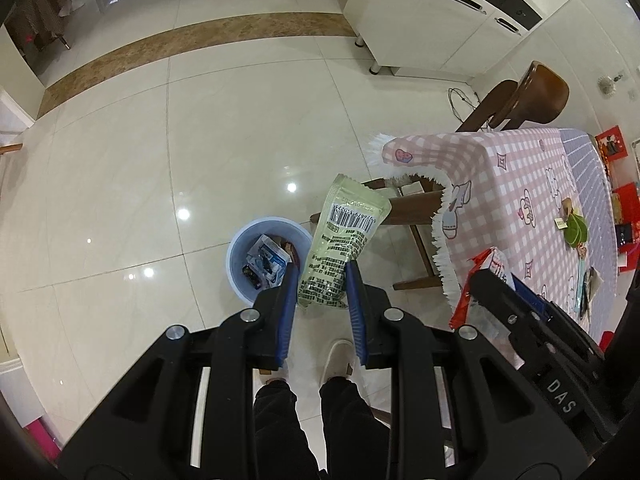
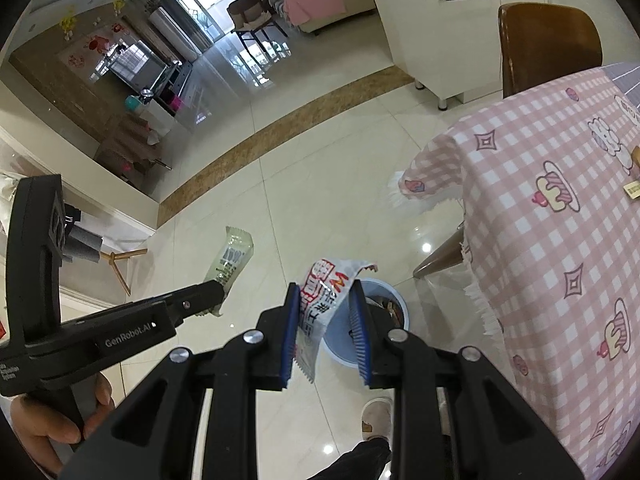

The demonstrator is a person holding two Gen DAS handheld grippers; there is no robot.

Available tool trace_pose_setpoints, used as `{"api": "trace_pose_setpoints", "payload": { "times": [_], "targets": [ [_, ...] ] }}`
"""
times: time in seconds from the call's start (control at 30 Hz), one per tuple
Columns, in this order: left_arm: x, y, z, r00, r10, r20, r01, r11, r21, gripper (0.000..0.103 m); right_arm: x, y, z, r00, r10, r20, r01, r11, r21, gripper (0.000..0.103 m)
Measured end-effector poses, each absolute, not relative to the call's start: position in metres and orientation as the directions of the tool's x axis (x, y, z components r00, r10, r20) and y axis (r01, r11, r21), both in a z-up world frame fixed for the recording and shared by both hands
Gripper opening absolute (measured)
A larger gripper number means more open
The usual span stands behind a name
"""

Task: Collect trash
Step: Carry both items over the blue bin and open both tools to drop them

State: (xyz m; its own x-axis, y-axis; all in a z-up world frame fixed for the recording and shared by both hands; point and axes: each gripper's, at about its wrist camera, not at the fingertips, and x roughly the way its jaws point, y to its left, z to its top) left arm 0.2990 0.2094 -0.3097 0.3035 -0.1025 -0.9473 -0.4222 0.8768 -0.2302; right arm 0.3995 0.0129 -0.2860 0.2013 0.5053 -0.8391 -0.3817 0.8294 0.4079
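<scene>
Green wrapper (image 1: 344,240) pinched in our left gripper (image 1: 323,276) above the floor by the blue bin (image 1: 240,256), red-and-white wrapper (image 2: 324,304) clamped in our right gripper (image 2: 326,300), both jaws nearly closed, pink checked tablecloth (image 2: 540,240) alongside, we saw.

Both wrist cams look steeply down along their fingers, high over the tiled floor. Both share the blue bin (image 1: 267,264) (image 2: 386,312), checked tablecloth (image 1: 516,184) (image 2: 540,240) and white cabinet (image 1: 432,20) (image 2: 460,40).

Black tools (image 1: 322,276), ribbed blue pads (image 2: 291,330), silver screws; black trousers (image 1: 276,420), pale slippers (image 1: 338,360).
</scene>
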Motion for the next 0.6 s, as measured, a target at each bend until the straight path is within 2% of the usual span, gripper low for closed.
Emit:
{"api": "trace_pose_setpoints", "payload": {
  "times": [0.2,0.23,0.27,0.3,0.33,0.6],
  "targets": [
    [0.300,0.215,-0.312,0.293,-0.124,-0.948,-0.420,0.874,-0.244,0.027,0.400,0.018,-0.288,0.200,0.501,-0.842,-0.372,0.834,0.408,0.025],
    [0.300,0.215,-0.313,0.285,-0.132,-0.949,-0.419,0.874,-0.247,0.030,0.399,0.018,-0.288,0.201,0.500,-0.842,-0.370,0.835,0.408,0.025],
    [0.301,0.216,-0.314,0.274,-0.136,-0.952,-0.420,0.874,-0.245,0.049,0.398,0.018,-0.288,0.201,0.500,-0.842,-0.368,0.835,0.408,0.025],
    [0.300,0.217,-0.314,0.271,-0.128,-0.954,-0.424,0.874,-0.238,0.060,0.398,0.018,-0.288,0.201,0.499,-0.843,-0.367,0.836,0.408,0.025],
    [0.299,0.218,-0.313,0.283,-0.111,-0.953,-0.430,0.873,-0.229,0.064,0.398,0.018,-0.289,0.200,0.498,-0.844,-0.365,0.837,0.408,0.025],
    [0.295,0.224,-0.311,0.288,-0.116,-0.951,-0.430,0.871,-0.237,0.064,0.395,0.025,-0.291,0.190,0.492,-0.850,-0.361,0.840,0.405,0.025]
  ]
}}
